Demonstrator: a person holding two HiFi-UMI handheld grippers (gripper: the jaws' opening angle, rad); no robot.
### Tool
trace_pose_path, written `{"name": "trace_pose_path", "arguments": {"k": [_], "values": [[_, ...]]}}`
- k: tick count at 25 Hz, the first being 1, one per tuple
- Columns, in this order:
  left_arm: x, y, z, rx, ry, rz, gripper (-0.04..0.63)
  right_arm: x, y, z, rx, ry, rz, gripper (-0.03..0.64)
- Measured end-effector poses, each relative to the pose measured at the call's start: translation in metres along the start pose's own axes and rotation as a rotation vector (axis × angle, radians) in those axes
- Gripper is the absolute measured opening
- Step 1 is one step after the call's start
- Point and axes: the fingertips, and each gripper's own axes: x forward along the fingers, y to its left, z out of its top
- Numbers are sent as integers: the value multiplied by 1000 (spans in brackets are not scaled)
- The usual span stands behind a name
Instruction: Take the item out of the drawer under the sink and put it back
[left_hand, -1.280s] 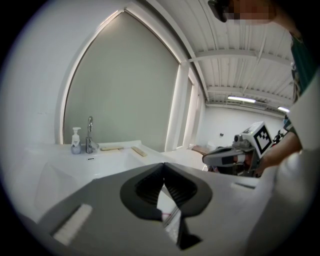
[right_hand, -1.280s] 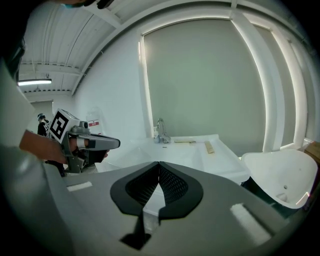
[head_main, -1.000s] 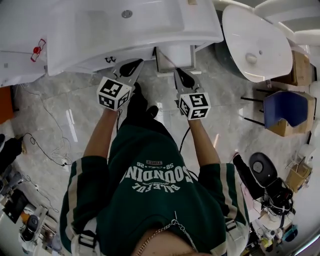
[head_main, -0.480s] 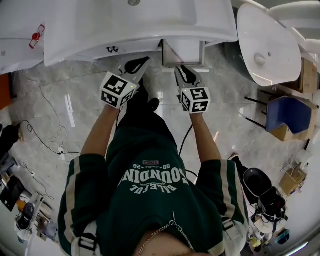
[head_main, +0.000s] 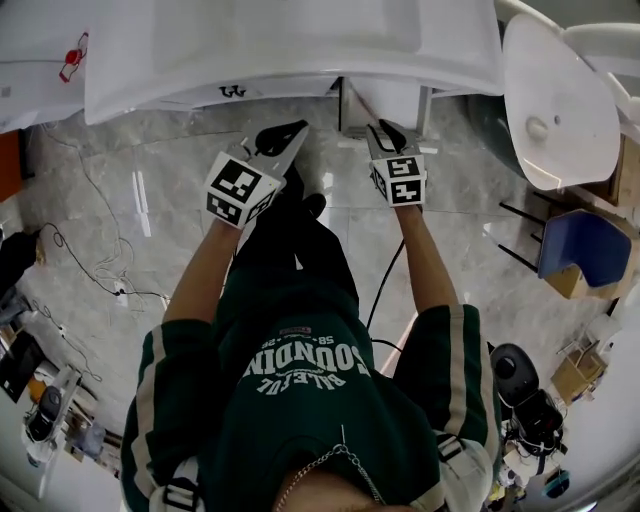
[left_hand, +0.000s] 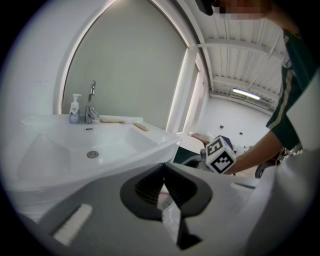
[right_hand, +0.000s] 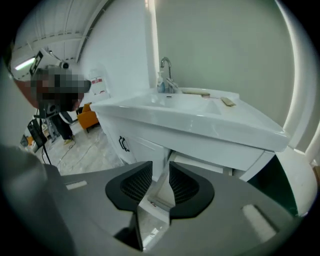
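Person stands at the white sink (head_main: 300, 60), both tongs held low in front of it. Left gripper (head_main: 290, 132): jaws together, empty. Right gripper (head_main: 388, 130): jaws apart, just been opening, nothing between them, pointed at the white cabinet (right_hand: 142, 146) under the basin. Item itself not visible in any view.

- left gripper (head_main: 292, 132): jaws together, empty, tilted slightly down
- right gripper (head_main: 386, 130): jaws apart, just been opening, nothing between them
- forearms (head_main: 200, 275) bare, stretched forward, side by side
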Motion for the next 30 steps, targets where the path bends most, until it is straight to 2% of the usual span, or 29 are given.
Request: {"name": "trace_pose_path", "arguments": {"k": [11,16,21,30], "values": [[-4,25,-40,-25,2,54,49,112,-30,-52,-305,266,64,106],[-9,32,-58,-66,20,83,49,150,-42,-92,-372,384,98,106],[-15,41,-77,-112,55,109,49,176,-50,-109,-424,450,107,106],[-23,54,-99,-140,83,145,49,203,-60,-148,-420,587,124,104]]}}
